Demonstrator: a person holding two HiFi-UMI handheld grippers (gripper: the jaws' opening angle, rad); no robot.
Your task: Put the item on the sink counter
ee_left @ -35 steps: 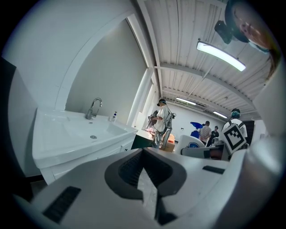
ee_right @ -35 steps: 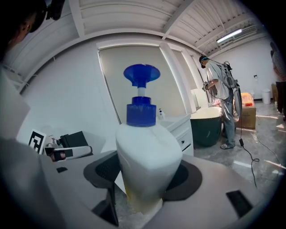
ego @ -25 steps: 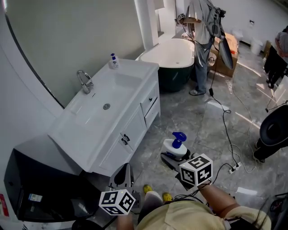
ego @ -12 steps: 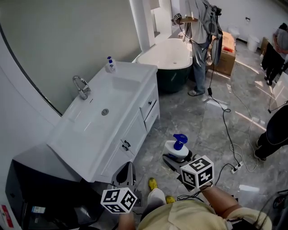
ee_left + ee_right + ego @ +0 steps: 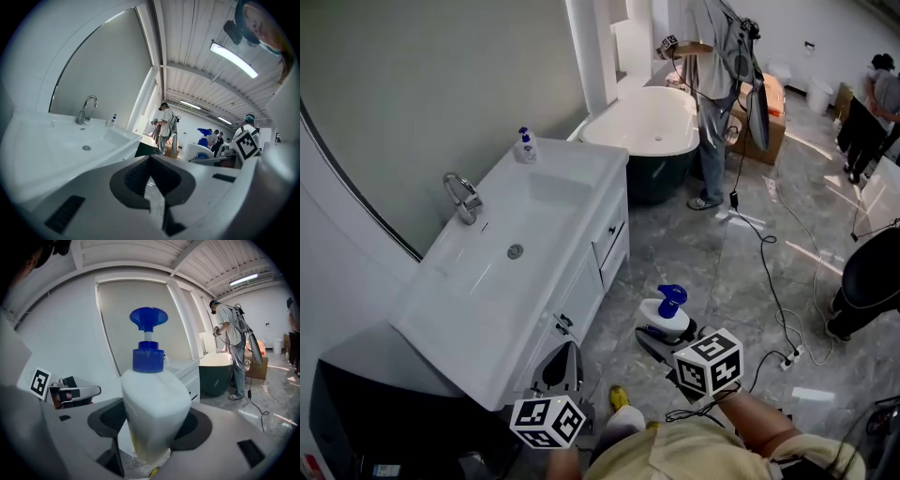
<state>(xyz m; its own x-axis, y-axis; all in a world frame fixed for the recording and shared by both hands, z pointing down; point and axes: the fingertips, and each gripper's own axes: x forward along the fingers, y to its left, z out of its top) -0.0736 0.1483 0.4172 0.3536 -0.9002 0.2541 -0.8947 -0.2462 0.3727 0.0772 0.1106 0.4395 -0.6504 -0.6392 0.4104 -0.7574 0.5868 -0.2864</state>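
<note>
head view | right gripper (image 5: 151,448) holds pump bottle (image 5: 155,401) | left gripper (image 5: 152,185) closed

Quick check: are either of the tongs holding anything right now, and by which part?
The right tongs grip the white pump bottle by its lower body, one jaw on each side. The left tongs are shut, with nothing between them.

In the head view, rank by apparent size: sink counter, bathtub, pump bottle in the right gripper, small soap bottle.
sink counter
bathtub
pump bottle
small soap bottle
Pump bottle is nearer the camera, so that last pair is unsure.
</note>
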